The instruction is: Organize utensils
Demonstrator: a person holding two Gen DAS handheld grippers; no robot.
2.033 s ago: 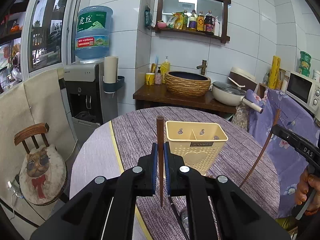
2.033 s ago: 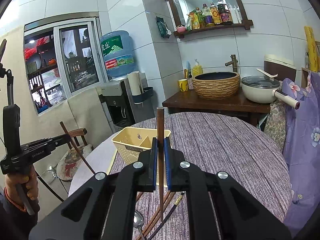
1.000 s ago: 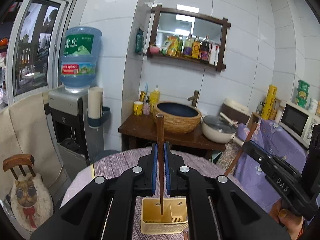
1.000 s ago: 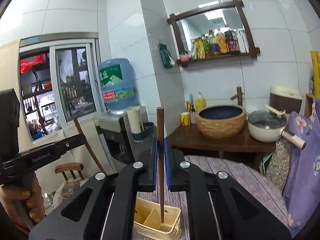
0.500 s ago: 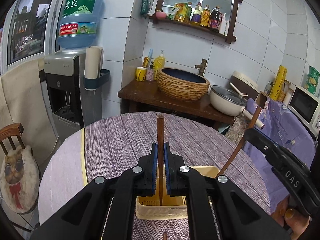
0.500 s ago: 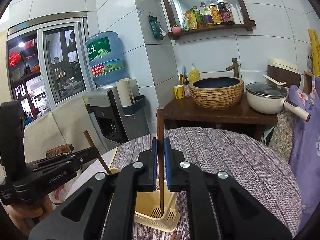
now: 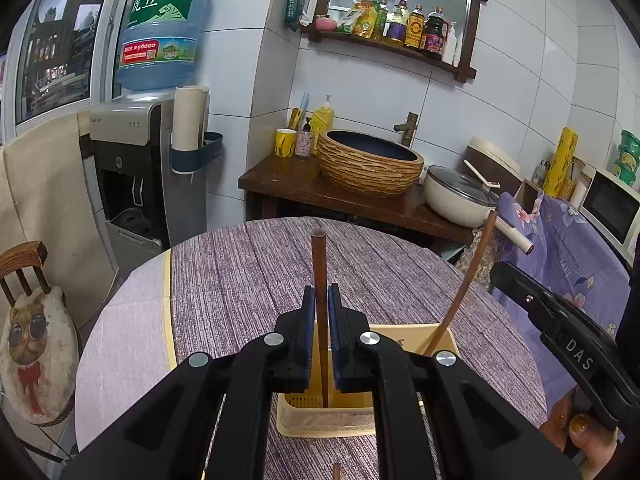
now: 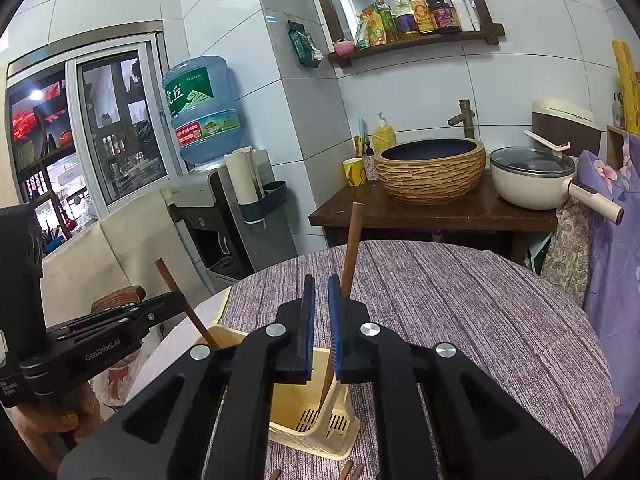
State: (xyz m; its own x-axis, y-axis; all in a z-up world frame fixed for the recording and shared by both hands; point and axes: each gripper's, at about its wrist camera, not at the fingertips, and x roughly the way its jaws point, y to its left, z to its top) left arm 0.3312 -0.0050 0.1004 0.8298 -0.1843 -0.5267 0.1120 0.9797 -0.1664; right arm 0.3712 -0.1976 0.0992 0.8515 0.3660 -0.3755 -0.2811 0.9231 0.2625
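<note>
Yellow utensil holder (image 7: 328,420) stands on the purple-clothed round worktop (image 7: 240,280) and takes two brown chopsticks at once, the step in hand being the drop-off: both sticks have their lower ends down inside the holder and need only be let go. The left chopstick (image 7: 319,264) stands upright in the holder, flanked closely by the pads of the left hand-held gripper (image 7: 320,292), whose jaws have just begun to ease but are set narrow and appear to bear on the stick. The right chopstick (image 8: 352,236) has tipped over, its top leaning away and its shaft resting against one pad of the right hand-held gripper (image 8: 320,284), whose jaws have just been opening to a slim gap through which the cloth shows, so this stick looks free of any pinch. The next move, as judged here, calls for the left jaws to part enough to free their stick, then for both tools to lift straight up and clear so that neither stick is dragged back out or the light holder tipped. Ends of further sticks (image 8: 352,470) show on the cloth at the near edge, likely next in line; a hand (image 7: 580,428) grips the right tool's handle at the frame's edge
</note>
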